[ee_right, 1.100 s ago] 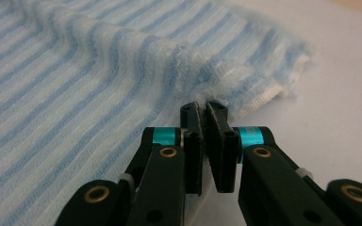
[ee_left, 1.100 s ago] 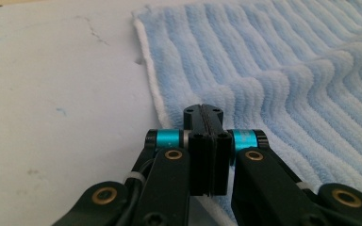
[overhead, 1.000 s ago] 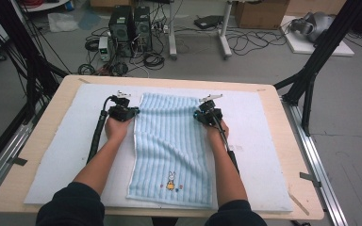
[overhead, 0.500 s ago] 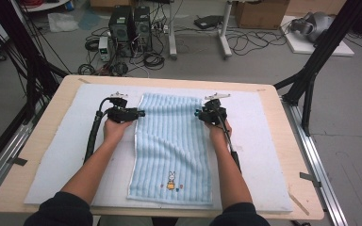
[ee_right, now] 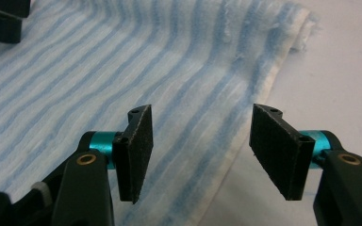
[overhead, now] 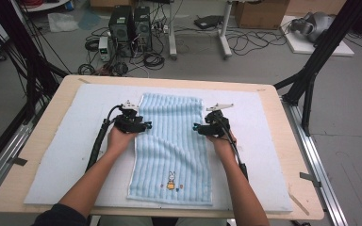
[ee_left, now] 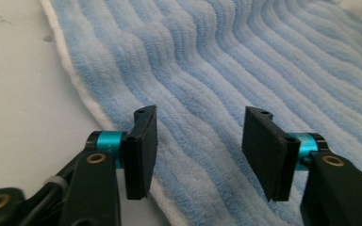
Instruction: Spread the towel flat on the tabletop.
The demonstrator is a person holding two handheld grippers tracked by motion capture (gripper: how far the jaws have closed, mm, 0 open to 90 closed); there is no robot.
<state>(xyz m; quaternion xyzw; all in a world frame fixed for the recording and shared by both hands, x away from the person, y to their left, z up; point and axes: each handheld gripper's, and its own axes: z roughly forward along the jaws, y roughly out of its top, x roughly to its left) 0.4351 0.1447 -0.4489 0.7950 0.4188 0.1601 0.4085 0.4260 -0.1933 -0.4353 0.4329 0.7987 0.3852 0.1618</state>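
A light blue striped towel (overhead: 172, 146) lies flat on the white mat (overhead: 70, 155), with a small rabbit picture (overhead: 171, 179) near its front edge. My left gripper (overhead: 144, 125) hovers at the towel's left edge and points inward. In the left gripper view the left gripper (ee_left: 198, 150) is open, with the towel (ee_left: 245, 61) lying below it. My right gripper (overhead: 197, 128) sits at the right edge, facing the left one. In the right gripper view the right gripper (ee_right: 201, 148) is open above the towel's hem (ee_right: 235, 155). Both pairs of jaws have just been opening, and nothing is gripped between them.
The mat covers most of the wooden table (overhead: 292, 155). Beyond the table's far edge, computer towers (overhead: 132, 23) and loose cables (overhead: 245, 42) lie on the floor. Black frame posts (overhead: 318, 56) stand at both sides. Bare mat flanks the towel left and right.
Both hands have drawn back toward the person from the towel's far corners. The towel's far end now lies flat on the mat, free of both grippers.
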